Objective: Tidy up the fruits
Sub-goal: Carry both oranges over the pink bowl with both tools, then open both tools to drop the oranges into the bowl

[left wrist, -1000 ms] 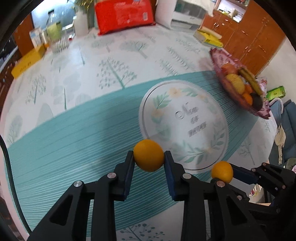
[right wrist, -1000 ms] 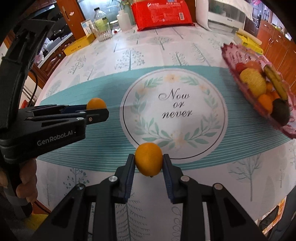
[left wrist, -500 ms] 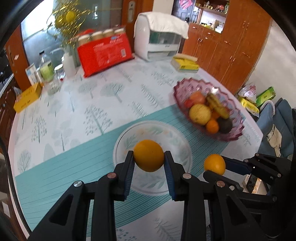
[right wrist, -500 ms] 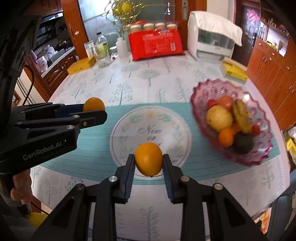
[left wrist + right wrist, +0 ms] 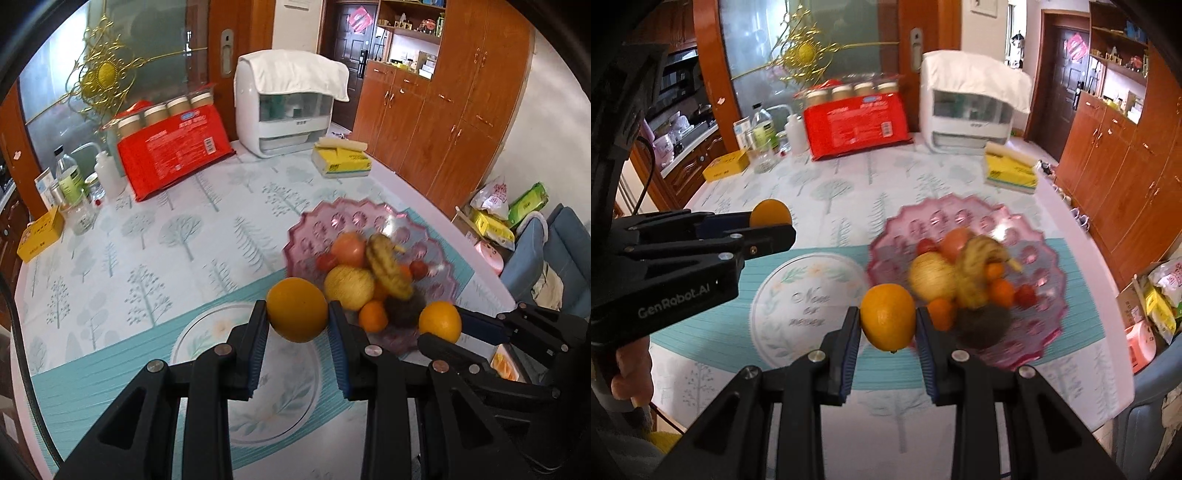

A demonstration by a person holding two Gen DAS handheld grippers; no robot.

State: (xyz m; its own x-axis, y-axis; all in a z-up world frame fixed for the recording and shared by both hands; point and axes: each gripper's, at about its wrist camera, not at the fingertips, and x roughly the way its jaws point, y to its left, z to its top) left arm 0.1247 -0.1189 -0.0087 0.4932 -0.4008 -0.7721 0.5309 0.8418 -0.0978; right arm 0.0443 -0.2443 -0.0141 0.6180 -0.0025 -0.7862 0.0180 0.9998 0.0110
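Observation:
My left gripper [image 5: 298, 325] is shut on an orange [image 5: 297, 310], held in the air above the table. My right gripper [image 5: 887, 325] is shut on a second orange [image 5: 888, 316]. Each gripper shows in the other's view: the right gripper [image 5: 448, 328] with its orange [image 5: 440, 321] at the right, the left gripper [image 5: 775, 230] with its orange [image 5: 771, 214] at the left. A pink glass fruit bowl [image 5: 354, 218] [image 5: 967, 214] stands just beyond both grippers, holding a banana [image 5: 388, 267], a yellow apple [image 5: 349, 287], tomatoes and small oranges.
A round "Now or never" print [image 5: 809, 295] lies on the teal tablecloth under the grippers. At the back stand a red package [image 5: 173, 147], a white appliance [image 5: 291, 107], yellow tissue packs [image 5: 341, 162], bottles [image 5: 70, 181] and a yellow box [image 5: 40, 232]. Wooden cabinets [image 5: 454, 110] line the right.
Both grippers rose and moved toward the bowl, each still gripping its orange. The bowl now sits close in front of them, and the back of the room has come into view.

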